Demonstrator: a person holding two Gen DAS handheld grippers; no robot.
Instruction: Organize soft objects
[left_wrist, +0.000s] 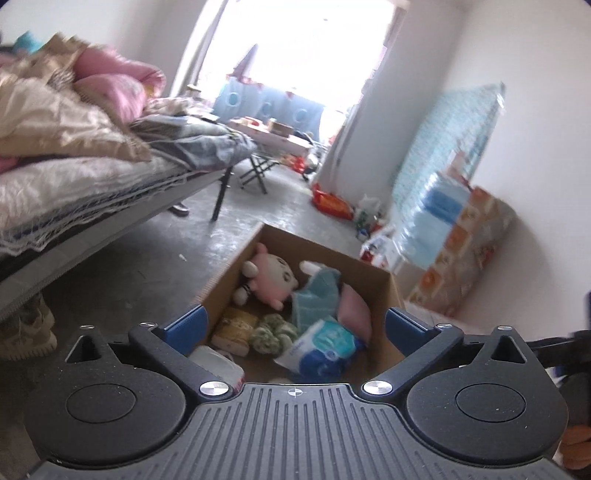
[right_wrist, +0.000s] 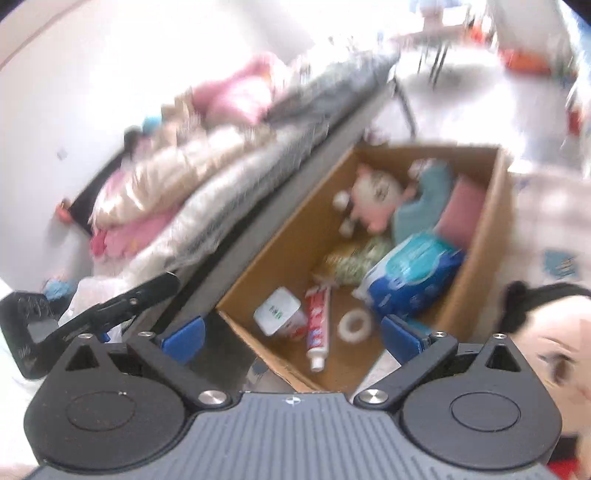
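Observation:
An open cardboard box (left_wrist: 314, 251) (right_wrist: 280, 236) stands on the floor beside a bed. Inside lie a pink plush toy (left_wrist: 273, 277) (right_wrist: 373, 195), a teal cloth (left_wrist: 317, 295) (right_wrist: 421, 199), a pink pillow (left_wrist: 354, 310) (right_wrist: 465, 206), a blue-and-white soft pack (left_wrist: 325, 347) (right_wrist: 410, 273) and a green knitted piece (left_wrist: 273, 332) (right_wrist: 362, 258). My left gripper (left_wrist: 295, 325) hovers at the box's near end, open and holding nothing. My right gripper (right_wrist: 291, 336) hangs above the box, open and holding nothing. The right wrist view is blurred.
A toothpaste tube (right_wrist: 317, 325), a small white box (right_wrist: 279, 314) and a tape roll (right_wrist: 351, 326) also lie in the box. The bed (left_wrist: 92, 177) with piled bedding runs along the left. Wrapped packs (left_wrist: 443, 221) lean on the right wall. A person's head (right_wrist: 546, 314) is at lower right.

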